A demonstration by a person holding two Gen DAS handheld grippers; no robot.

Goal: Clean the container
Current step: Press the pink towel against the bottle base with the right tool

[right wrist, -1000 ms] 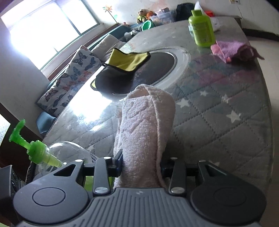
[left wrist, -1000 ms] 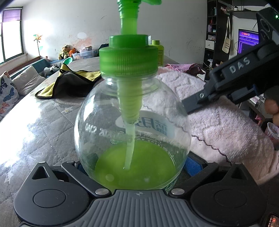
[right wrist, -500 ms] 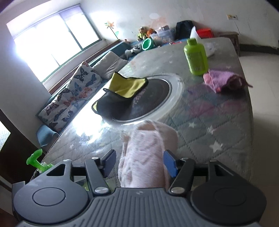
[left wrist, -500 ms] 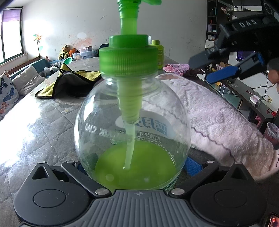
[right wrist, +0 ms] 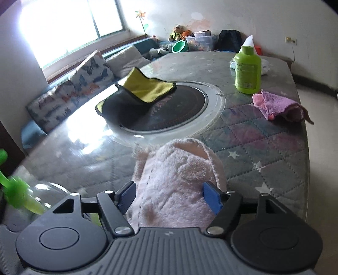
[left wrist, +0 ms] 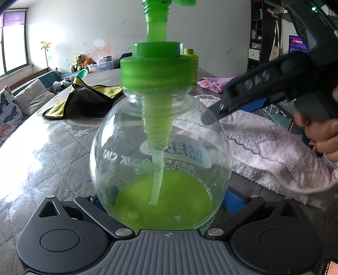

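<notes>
1. At the centre of the left wrist view, the left gripper [left wrist: 162,201] clamps the soap bottle [left wrist: 160,158].
2. Only the right wrist view shows the right gripper [right wrist: 169,198], jaws just opening, seemingly loose around the pink towel [right wrist: 177,179].

pump head [left wrist: 169,3]: cut off at top | dispenser [right wrist: 19,196]: blurred
</notes>
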